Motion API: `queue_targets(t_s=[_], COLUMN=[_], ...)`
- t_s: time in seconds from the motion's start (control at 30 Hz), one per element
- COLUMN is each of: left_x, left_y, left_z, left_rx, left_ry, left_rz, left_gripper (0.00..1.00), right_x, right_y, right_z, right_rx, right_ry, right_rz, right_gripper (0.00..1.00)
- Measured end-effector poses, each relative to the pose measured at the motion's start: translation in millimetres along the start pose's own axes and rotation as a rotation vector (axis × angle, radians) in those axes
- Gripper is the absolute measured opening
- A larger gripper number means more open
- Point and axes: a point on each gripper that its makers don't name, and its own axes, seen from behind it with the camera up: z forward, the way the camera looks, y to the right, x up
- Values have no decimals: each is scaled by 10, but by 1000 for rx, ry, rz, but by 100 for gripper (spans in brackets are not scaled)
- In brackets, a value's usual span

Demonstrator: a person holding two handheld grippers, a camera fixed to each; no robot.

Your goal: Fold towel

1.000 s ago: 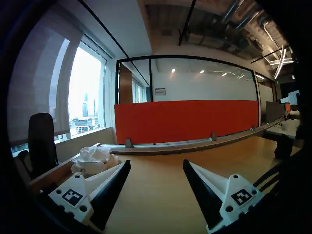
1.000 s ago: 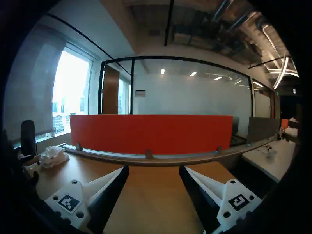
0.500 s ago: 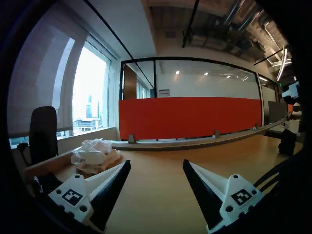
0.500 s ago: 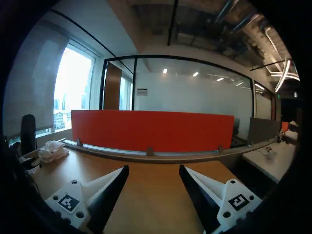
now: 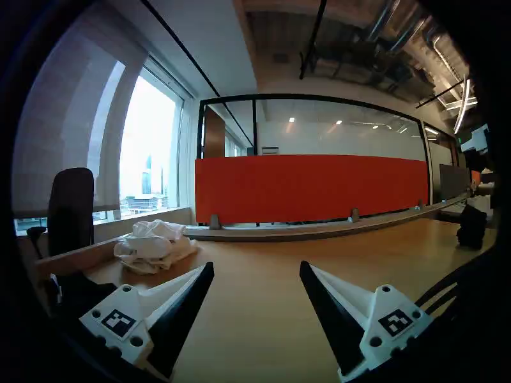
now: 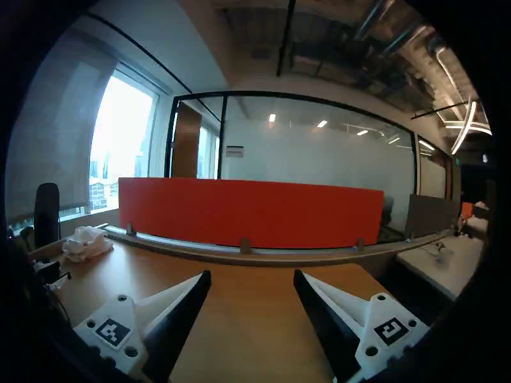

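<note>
A crumpled white towel (image 5: pixel 153 244) lies in a heap at the far left of the wooden desk (image 5: pixel 268 300), ahead and to the left of my left gripper (image 5: pixel 257 268). That gripper is open over bare wood with nothing between its fingers. In the right gripper view the same towel (image 6: pixel 85 242) sits small at the far left edge of the desk (image 6: pixel 255 319). My right gripper (image 6: pixel 251 276) is open too, holding nothing, and well to the right of the towel.
An orange divider panel (image 5: pixel 313 188) runs along the desk's back edge. A black office chair (image 5: pixel 70 210) stands at the left by the window. A dark object (image 5: pixel 471 226) sits at the desk's right end. Another white desk (image 6: pixel 447 255) lies to the right.
Both views have tilted down a little and drawn closer to the desk. The towel now shows more fully and a bit nearer in the left gripper view. Both grippers stayed open.
</note>
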Motion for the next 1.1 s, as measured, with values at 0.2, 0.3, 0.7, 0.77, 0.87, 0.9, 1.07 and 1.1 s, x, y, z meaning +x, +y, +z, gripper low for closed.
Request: queue_targets(t_s=[0.2,0.3,0.7,0.77,0.87,0.9,1.07,1.1], left_x=[-58,-82,-125,-130,-135,-135,-149,-152], left_y=[-35,-41,-38,-39,-37,-37,-34,-32], left_z=[30,40,65,67,70,71,75,76], left_rx=[4,8,7,7,8,8,8,8], left_ry=[-8,-17,-27,-27,-27,-27,-27,-27], left_rz=[-16,-15,-14,-14,-15,-15,-14,-14], left_gripper=[100,100,100,100,100,100,100,100], right_x=[13,37,84,97,128,140,176,183], right_y=[16,32,76,84,123,139,232,245], right_z=[-17,-17,-12,3,21,25,52,56], right_rx=[2,0,2,4,0,-3,-20,-21], right_ry=[7,8,21,26,35,39,55,58], right_rz=[-5,-10,-10,-9,-12,-14,-27,-30], right_gripper=[100,100,100,100,100,100,100,100])
